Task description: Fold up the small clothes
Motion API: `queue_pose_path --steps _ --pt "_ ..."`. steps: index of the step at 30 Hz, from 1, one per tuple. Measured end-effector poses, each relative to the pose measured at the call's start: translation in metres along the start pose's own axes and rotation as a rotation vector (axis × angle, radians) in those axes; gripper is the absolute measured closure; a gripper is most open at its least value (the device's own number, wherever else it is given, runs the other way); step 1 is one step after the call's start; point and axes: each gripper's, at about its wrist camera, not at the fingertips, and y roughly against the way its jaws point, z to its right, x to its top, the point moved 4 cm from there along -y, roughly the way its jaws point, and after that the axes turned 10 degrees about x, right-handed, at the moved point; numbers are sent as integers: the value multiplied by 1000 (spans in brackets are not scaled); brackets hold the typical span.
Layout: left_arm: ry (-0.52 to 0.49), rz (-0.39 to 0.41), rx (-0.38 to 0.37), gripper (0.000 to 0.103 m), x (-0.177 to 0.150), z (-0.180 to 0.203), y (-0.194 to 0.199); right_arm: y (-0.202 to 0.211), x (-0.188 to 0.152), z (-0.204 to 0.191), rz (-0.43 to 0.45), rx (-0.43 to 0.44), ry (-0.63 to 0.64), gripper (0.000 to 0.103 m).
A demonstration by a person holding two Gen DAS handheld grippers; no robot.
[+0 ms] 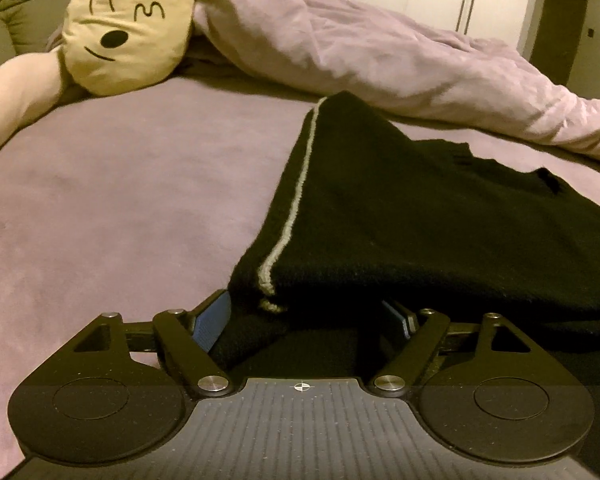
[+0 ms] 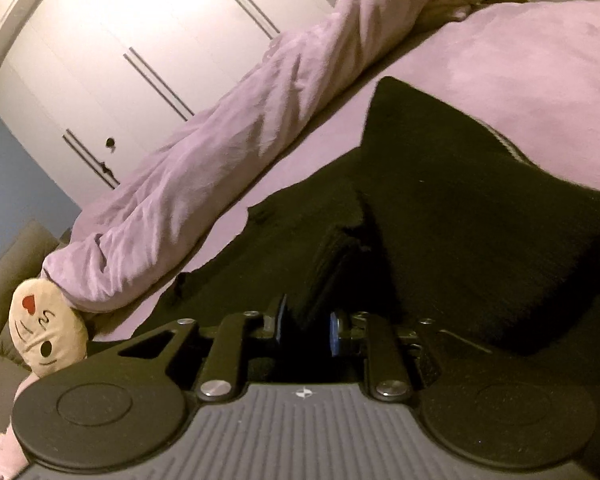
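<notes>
Both hand-held grippers half vanish under the black garment (image 1: pixel 400 216): left (image 1: pixel 304 320) spread wide, right (image 2: pixel 306 328) pinching it.

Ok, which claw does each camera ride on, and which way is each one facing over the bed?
Left wrist: sits on the left claw, looks across the bed sheet toward the emoji pillow; its pads stand wide apart with the black garment between them.
Right wrist: sits on the right claw, tilted, facing the white wardrobe; its pads are close together, pinching a fold of the garment.
Shared: garment, pillow, rolled duvet, sheet. No hand or sleeve shows.
</notes>
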Motion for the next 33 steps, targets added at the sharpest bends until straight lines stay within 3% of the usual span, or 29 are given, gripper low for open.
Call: queue_pose_path --steps 4,9,12,17,25,30,33 --pt "-20 6 34 24 0 5 -1 -4 0 -2 -18 -22 57 90" --pt "-34 19 58 44 3 5 1 2 4 -11 4 -64 155 92" --pt "0 27 47 49 7 -1 6 7 7 -21 34 -98 244 93" --pt "5 58 27 41 7 1 14 15 19 -31 109 -170 358 93" --pt "-12 2 17 31 -6 4 12 -1 27 -4 43 -232 384 93" --pt "-6 -32 17 24 -20 -7 19 9 31 -9 95 -248 428 92" --pt "-22 -33 20 24 -31 -13 29 -4 29 7 -20 -301 397 82"
